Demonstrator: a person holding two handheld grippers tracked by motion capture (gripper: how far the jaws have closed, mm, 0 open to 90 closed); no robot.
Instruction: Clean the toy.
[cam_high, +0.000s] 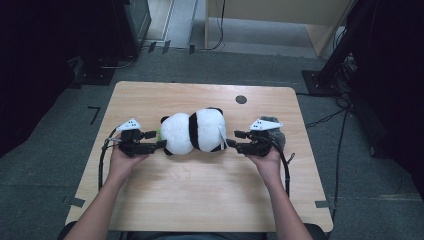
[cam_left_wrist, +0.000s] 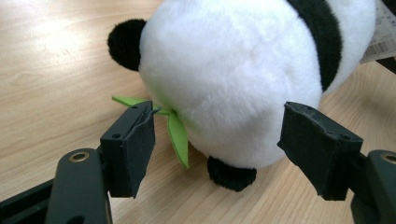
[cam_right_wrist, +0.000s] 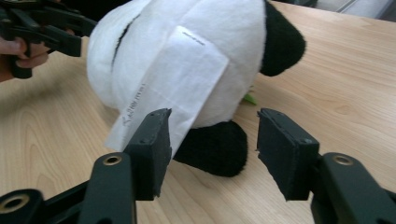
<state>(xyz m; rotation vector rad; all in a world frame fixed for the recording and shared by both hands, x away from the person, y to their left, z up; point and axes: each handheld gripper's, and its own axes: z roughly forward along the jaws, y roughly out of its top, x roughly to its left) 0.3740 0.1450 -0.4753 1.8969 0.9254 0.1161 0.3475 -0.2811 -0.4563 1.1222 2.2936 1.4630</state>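
Observation:
A black-and-white panda plush lies on its side in the middle of the wooden table. My left gripper is at its left end, open, with the white head just beyond the pads. A green felt leaf touches the tip of the left pad. My right gripper is at the plush's other end, also open. In the right gripper view a white paper label and a black foot sit in the gap between its jaws; the label overlaps the left pad.
A grey soft object lies on the table just behind my right hand. A dark round hole is in the tabletop near the far edge. Bare wood stretches toward the near edge. Cables and stands are on the floor around the table.

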